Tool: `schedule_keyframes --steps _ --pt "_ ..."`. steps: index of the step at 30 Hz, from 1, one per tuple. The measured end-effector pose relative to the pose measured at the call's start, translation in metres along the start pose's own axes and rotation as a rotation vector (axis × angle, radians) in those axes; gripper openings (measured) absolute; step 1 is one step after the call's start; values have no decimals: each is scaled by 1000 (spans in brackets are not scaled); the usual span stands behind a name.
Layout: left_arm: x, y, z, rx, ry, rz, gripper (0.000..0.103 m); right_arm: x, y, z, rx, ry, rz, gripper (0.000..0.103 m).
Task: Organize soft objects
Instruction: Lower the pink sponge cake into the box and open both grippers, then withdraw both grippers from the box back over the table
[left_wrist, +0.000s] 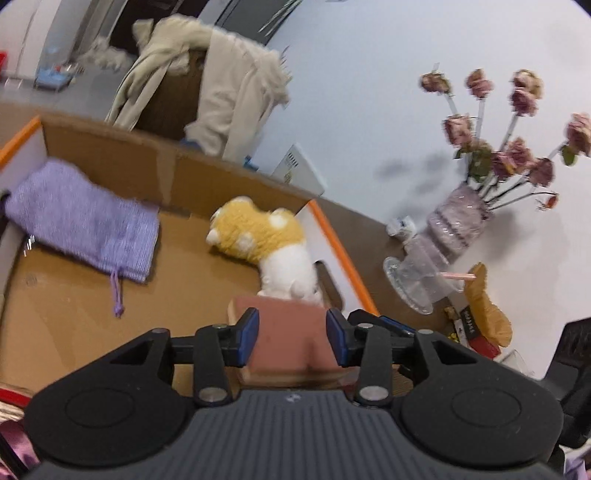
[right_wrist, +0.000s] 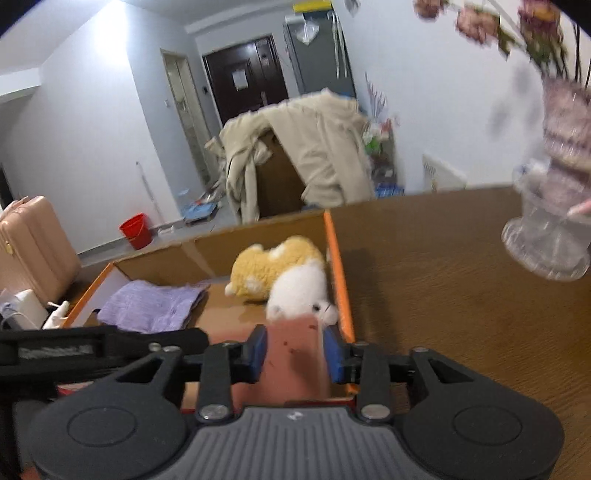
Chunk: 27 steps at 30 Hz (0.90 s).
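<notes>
An open cardboard box (left_wrist: 92, 317) with orange edges lies on the brown table; it also shows in the right wrist view (right_wrist: 338, 266). Inside lie a purple knitted pouch (left_wrist: 81, 221) (right_wrist: 151, 306) on the left and a yellow and white plush toy (left_wrist: 266, 240) (right_wrist: 284, 273) on the right. My left gripper (left_wrist: 291, 334) is shut on a pink soft pad (left_wrist: 291, 339), just above the box near the plush. My right gripper (right_wrist: 294, 352) is shut on the same pink pad (right_wrist: 293, 358) at the box's near right corner.
A glass vase of dried pink flowers (left_wrist: 443, 236) (right_wrist: 554, 206) stands on the table (right_wrist: 443, 288) right of the box. A chair draped with a beige coat (right_wrist: 306, 155) stands beyond the table. A pink suitcase (right_wrist: 29, 247) and a red bucket (right_wrist: 136, 230) are on the floor at left.
</notes>
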<state>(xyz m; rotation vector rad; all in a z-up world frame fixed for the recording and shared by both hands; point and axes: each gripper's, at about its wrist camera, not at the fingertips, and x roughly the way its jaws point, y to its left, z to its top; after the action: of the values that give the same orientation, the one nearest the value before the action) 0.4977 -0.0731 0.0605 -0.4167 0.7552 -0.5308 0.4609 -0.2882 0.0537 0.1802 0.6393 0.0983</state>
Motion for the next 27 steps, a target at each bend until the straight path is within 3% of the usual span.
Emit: schedule_keyframes --steps 4,6,9,13,16,20,24,27 --pt "-45 -17 1 64 -45 4 45 -40 5 8 -47 -78 25 49" --pt "-78 -28 -3 143 -85 10 49 -65 9 9 -95 -125 33 59" --pt "-127 -43 -15 261 -155 68 58 -104 14 7 -161 -180 45 64" --pt "-195 -51 -45 363 -290 134 83 -159 22 -9 -235 -260 90 75" --pt "-234 -44 -86 386 -381 201 91 -192 27 -34 -282 -312 114 83" --pt "-265 -24 -142 350 -437 294 102 -223 35 -79 -375 -379 110 89" --pt "-288 -2 -202 318 -516 450 103 -239 43 -133 -416 -444 62 92" --pt "-297 19 -234 255 -471 503 103 -242 42 -170 -385 -392 106 94"
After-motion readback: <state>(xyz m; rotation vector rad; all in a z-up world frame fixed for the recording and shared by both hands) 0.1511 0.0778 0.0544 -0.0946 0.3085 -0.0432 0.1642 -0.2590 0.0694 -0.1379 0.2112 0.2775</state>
